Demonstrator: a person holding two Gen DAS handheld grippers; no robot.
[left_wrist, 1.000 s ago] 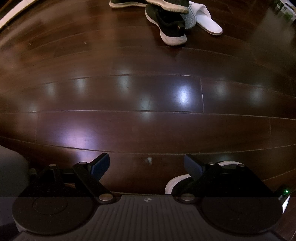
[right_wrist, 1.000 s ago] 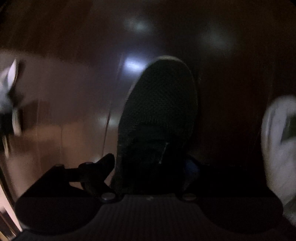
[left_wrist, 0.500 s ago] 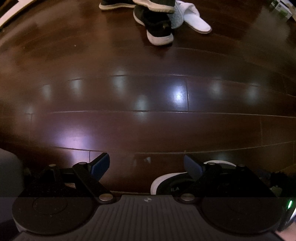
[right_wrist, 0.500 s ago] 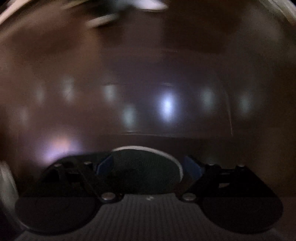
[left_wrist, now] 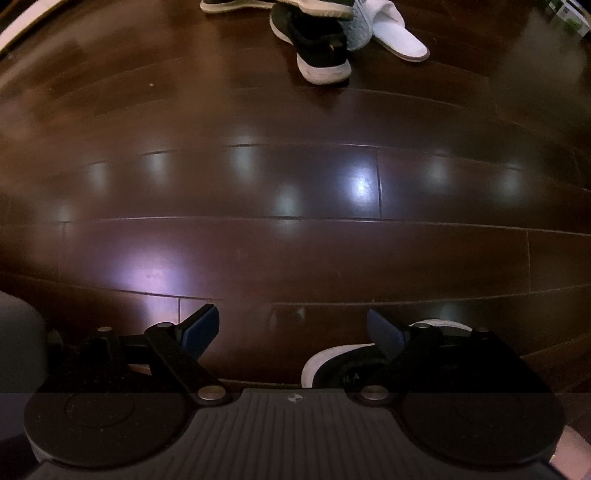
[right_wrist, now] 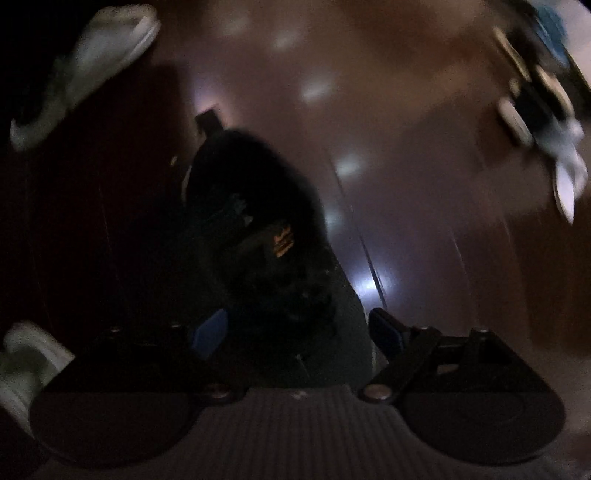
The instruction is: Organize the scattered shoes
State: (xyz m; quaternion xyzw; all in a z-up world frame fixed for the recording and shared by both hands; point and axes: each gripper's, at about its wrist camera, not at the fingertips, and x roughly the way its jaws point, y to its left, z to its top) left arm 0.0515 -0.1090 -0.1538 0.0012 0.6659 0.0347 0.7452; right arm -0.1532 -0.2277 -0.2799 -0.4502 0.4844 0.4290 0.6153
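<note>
Left gripper (left_wrist: 291, 330) spread wide and empty above the dark wooden floor (left_wrist: 295, 251); white-soled shoe (left_wrist: 332, 363) just under its right finger. Far ahead, a pile of shoes (left_wrist: 321, 33): black sneaker, white slipper. Right gripper (right_wrist: 295, 334) closed around a black shoe (right_wrist: 258, 221), blurred; white shoe (right_wrist: 85, 70) upper left, more shoes (right_wrist: 543, 118) far right

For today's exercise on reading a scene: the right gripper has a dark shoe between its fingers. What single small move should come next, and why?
Probably set the dark shoe down on the wood floor beside the white-soled shoe near the left gripper. The right gripper appears to hold it, while the left is open and empty. The right view is blurred, so contact is uncertain.
</note>
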